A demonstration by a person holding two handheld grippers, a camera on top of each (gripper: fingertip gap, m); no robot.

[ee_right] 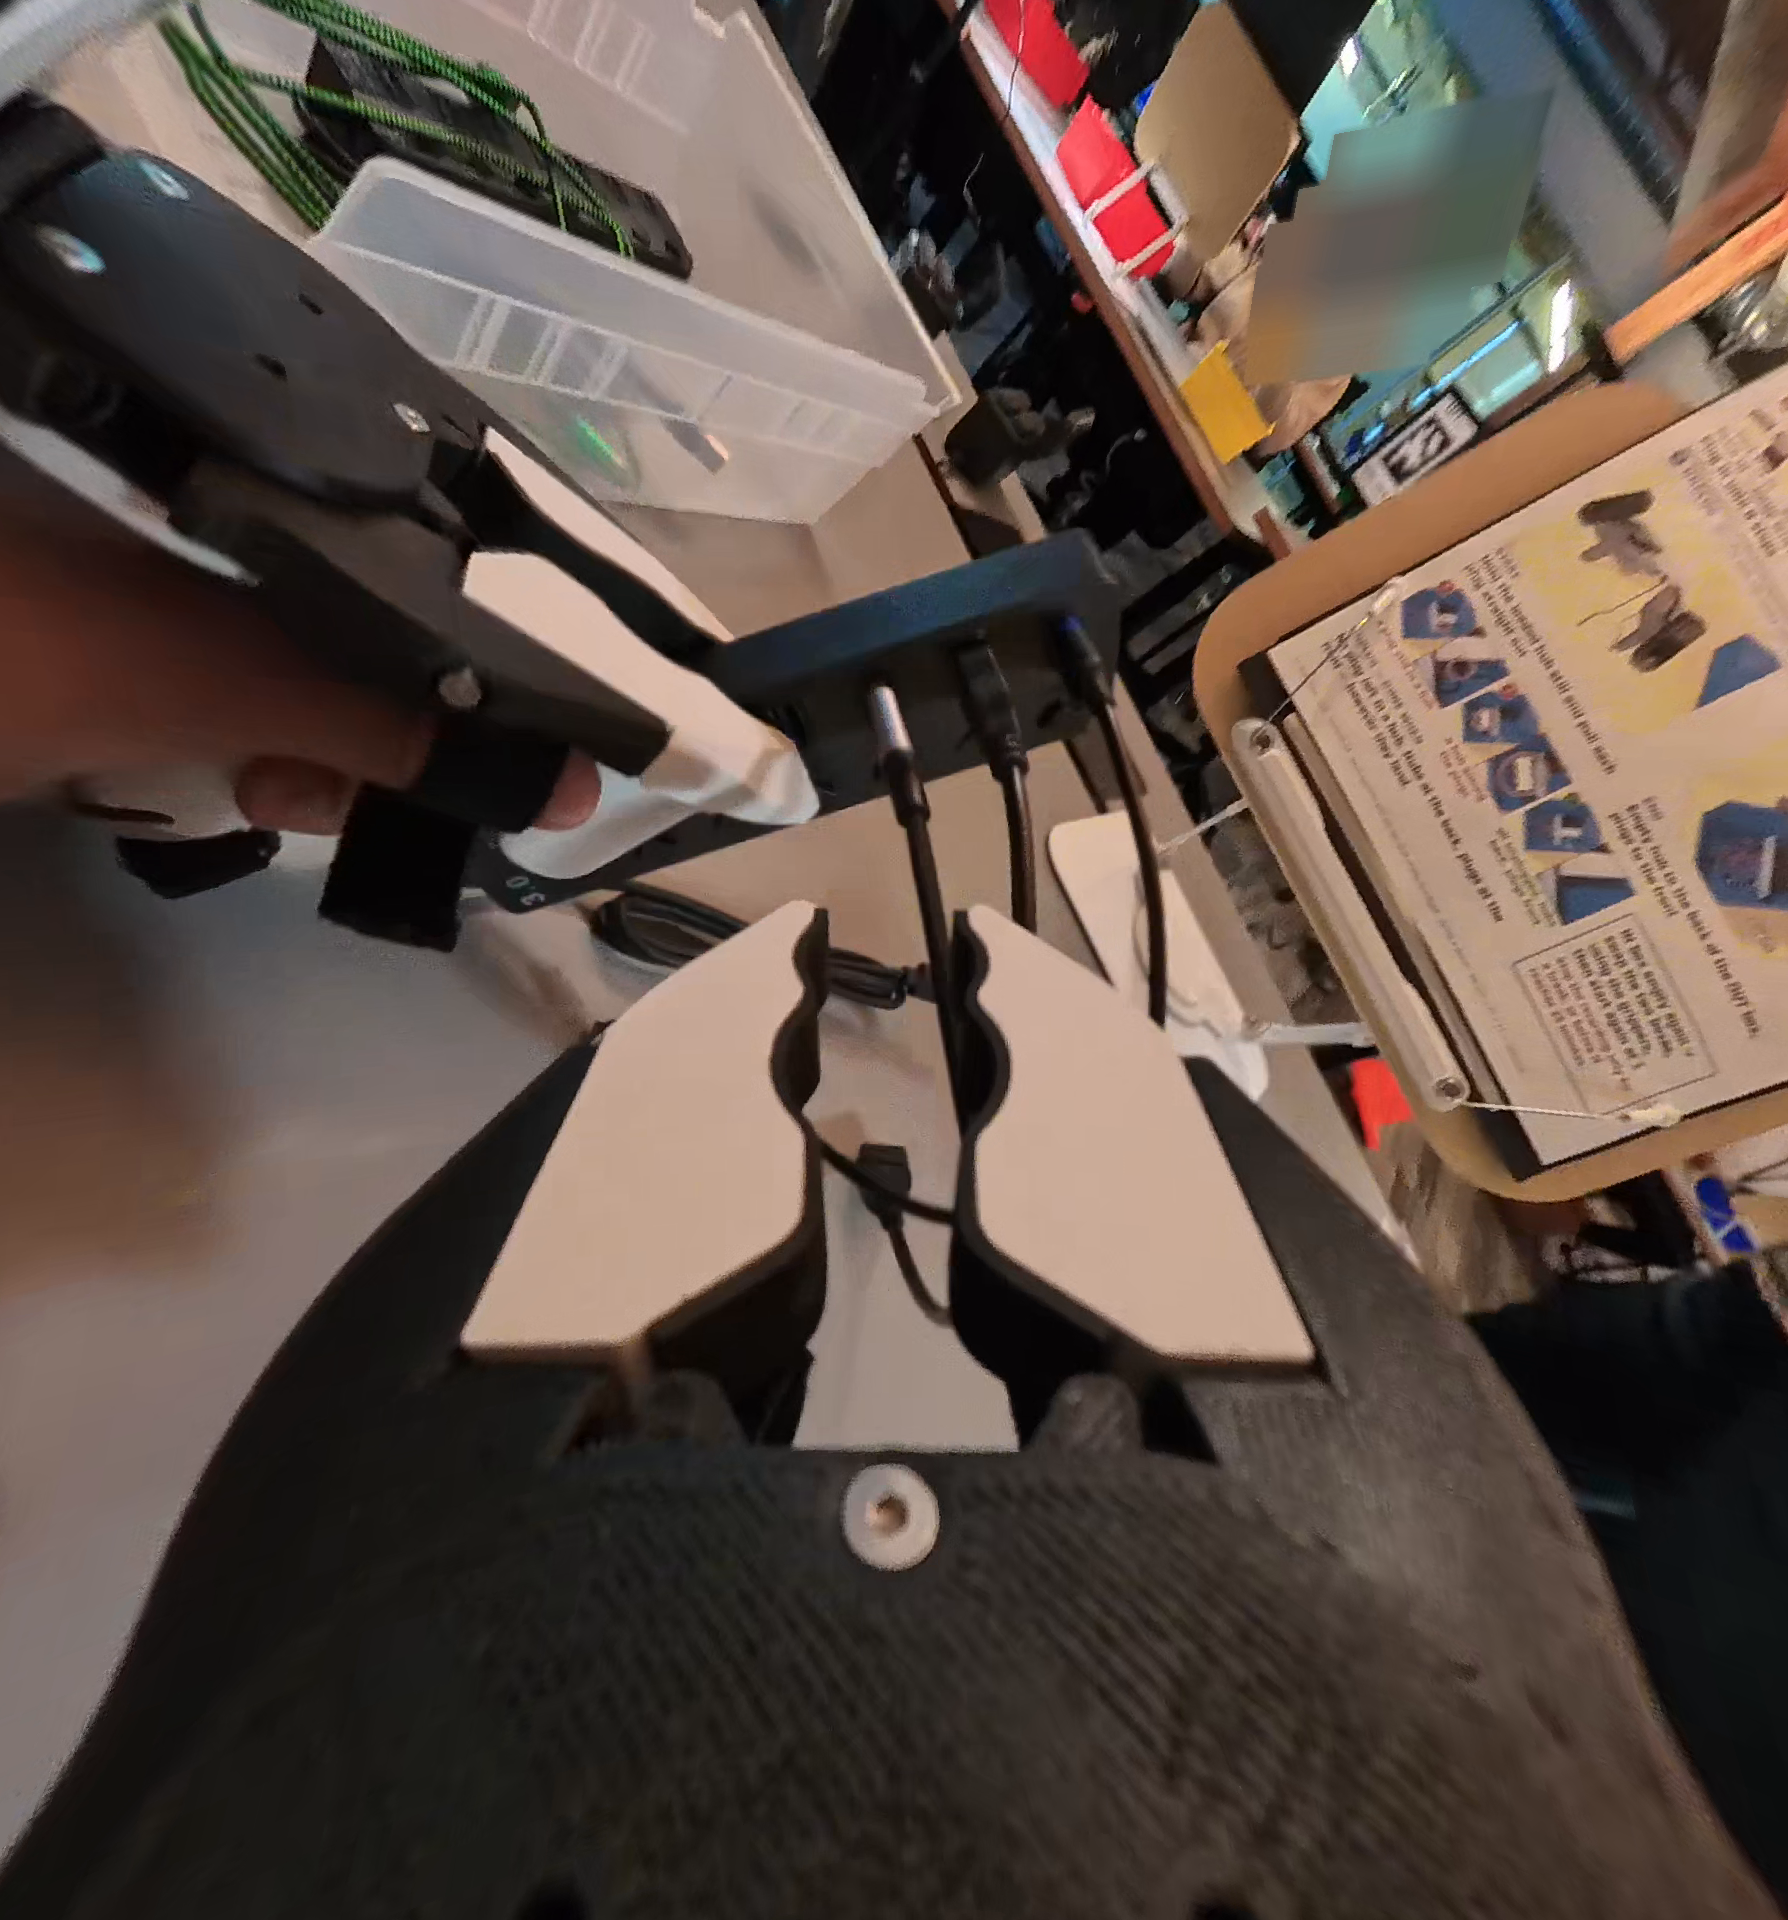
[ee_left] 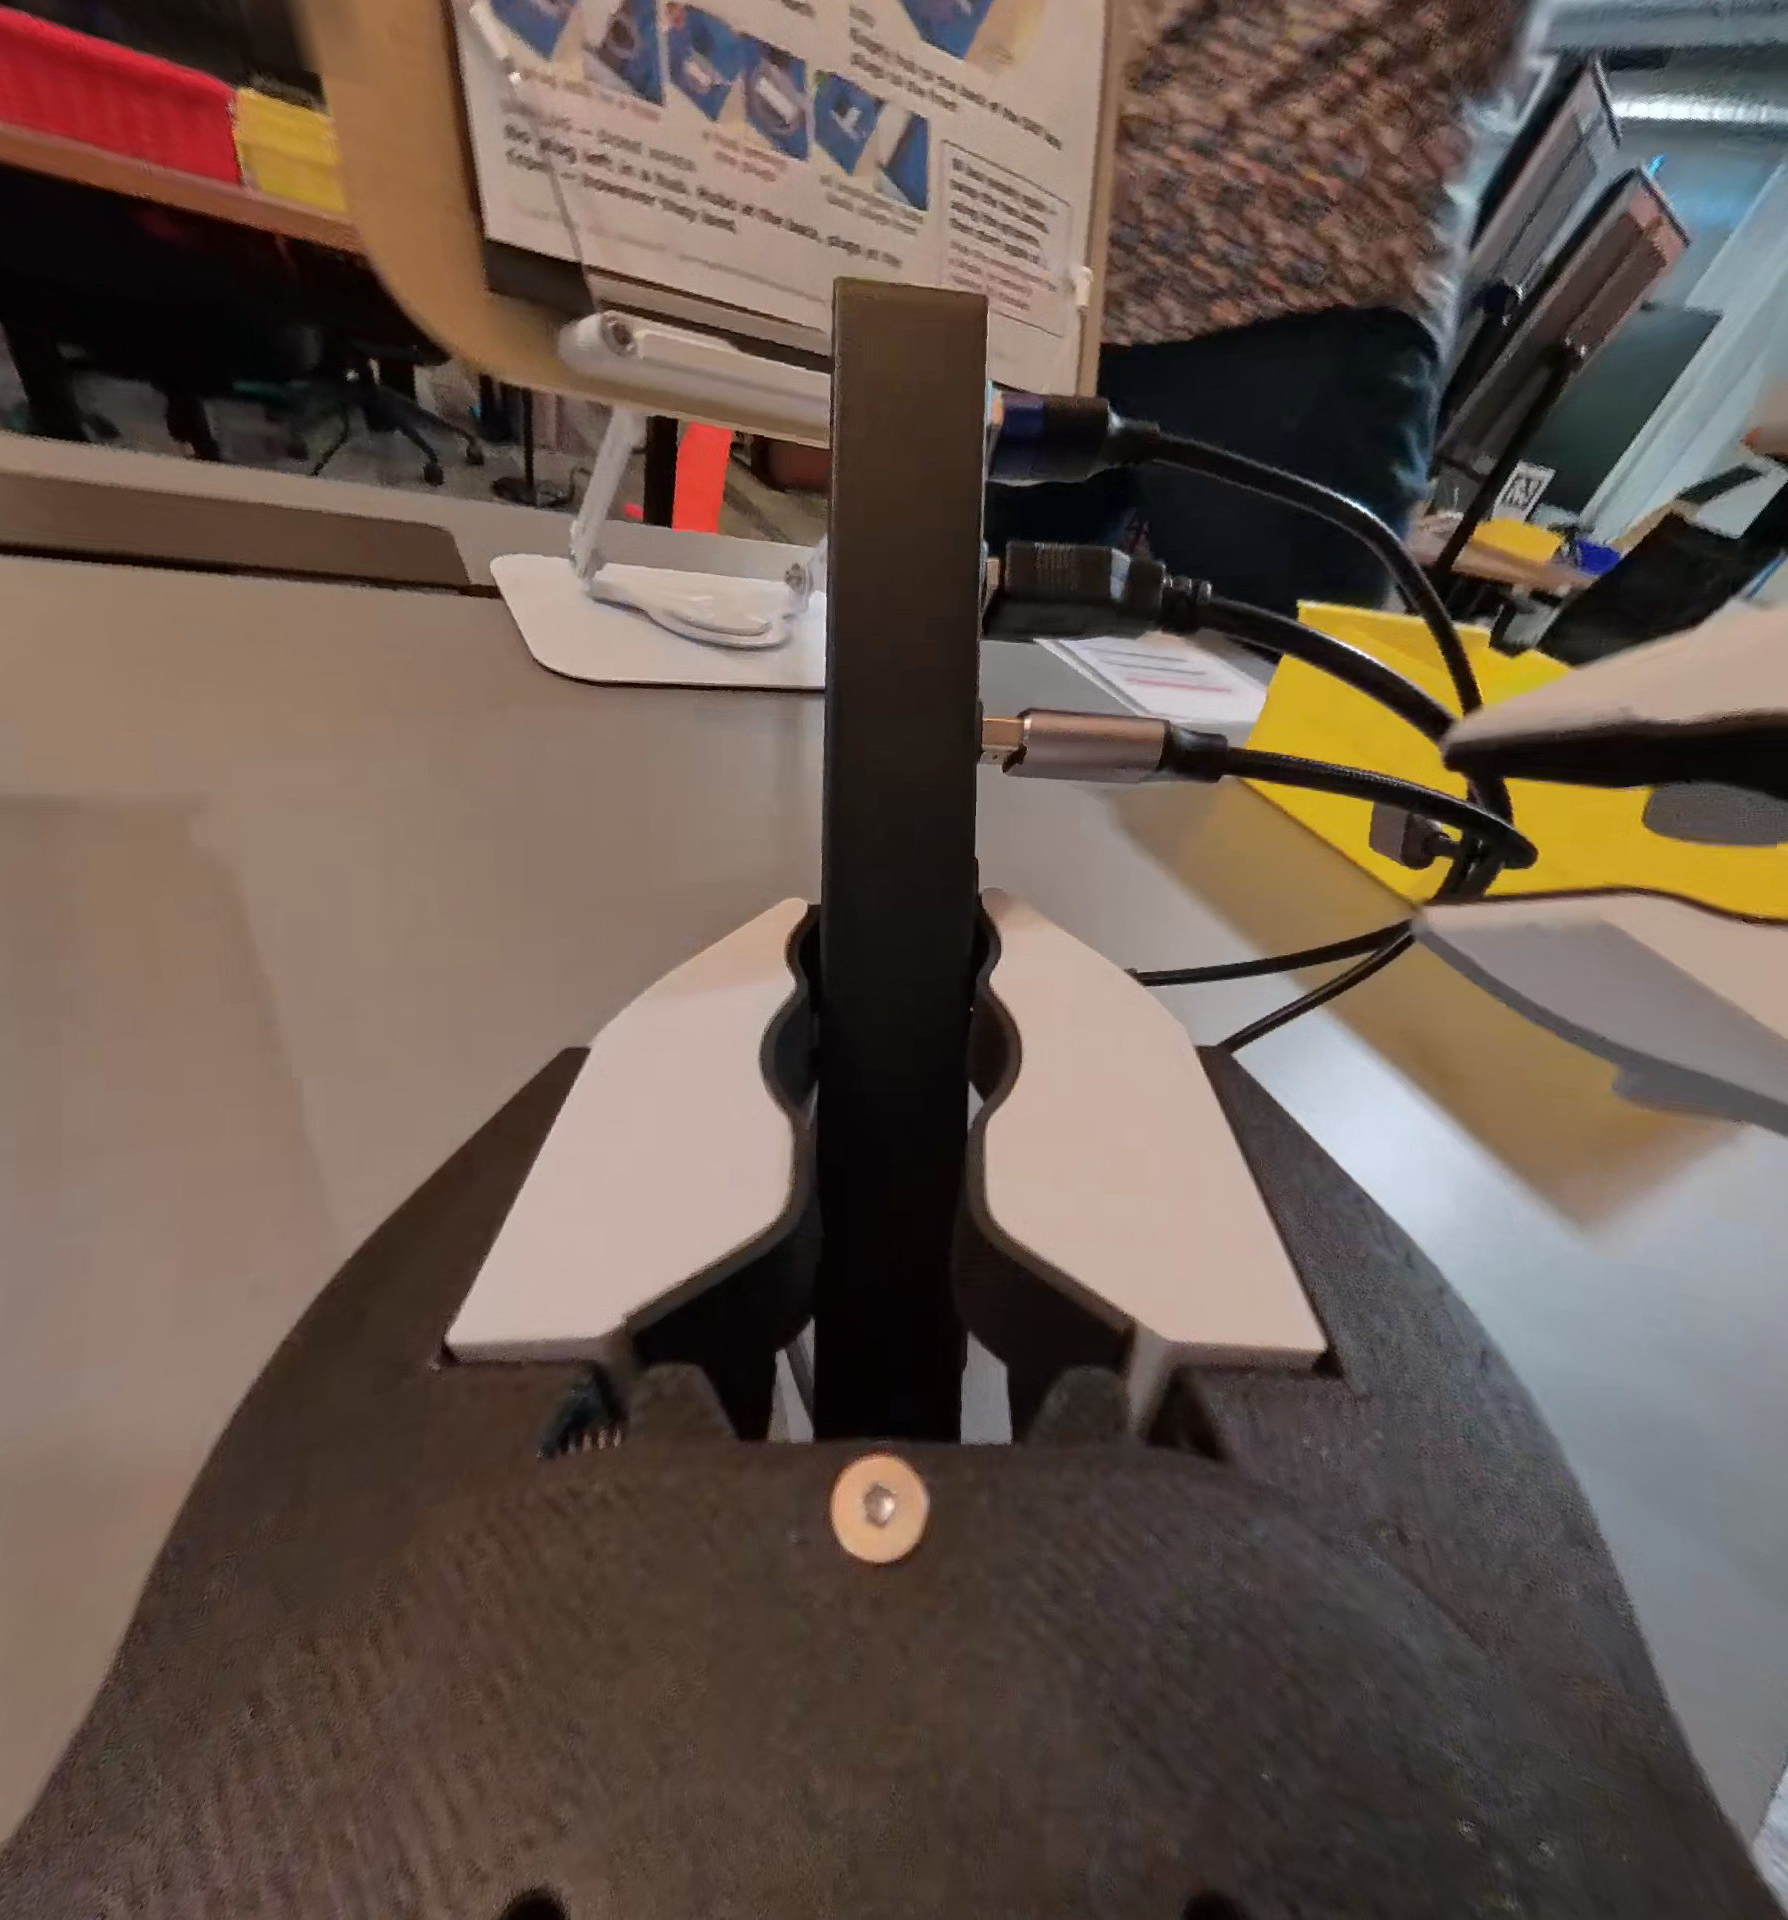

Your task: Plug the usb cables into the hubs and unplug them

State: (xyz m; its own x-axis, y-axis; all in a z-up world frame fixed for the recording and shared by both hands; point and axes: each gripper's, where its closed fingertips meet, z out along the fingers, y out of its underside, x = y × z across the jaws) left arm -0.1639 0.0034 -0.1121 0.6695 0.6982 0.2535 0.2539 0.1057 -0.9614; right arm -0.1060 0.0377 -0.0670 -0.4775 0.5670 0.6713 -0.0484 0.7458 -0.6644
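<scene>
My left gripper [ee_left: 895, 925] is shut on a long black hub [ee_left: 905, 520] and holds it upright above the table. Three cables are plugged into the hub's right side: a black and blue plug [ee_left: 1051, 436] at the top, a black plug [ee_left: 1077, 587] in the middle, and a grey braided plug [ee_left: 1087, 743] lowest. My right gripper [ee_right: 890, 935] is open below the hub [ee_right: 921, 634]. The grey plug's cable [ee_right: 926, 883] hangs between its fingertips, close to the right finger. A loose black plug [ee_right: 885, 1158] lies on the table beneath. The left gripper [ee_right: 765, 774] grips the hub's end.
A clear plastic bin [ee_right: 661, 395] stands behind the hub, with a black power strip [ee_right: 495, 156] and green cables beyond it. An instruction sheet on a white stand [ee_right: 1544, 831] is at the right. A yellow bin [ee_left: 1389, 707] sits on the table; a person [ee_left: 1285, 208] stands behind. The left gripper's tips are roughly 9 centimeters from the right gripper's.
</scene>
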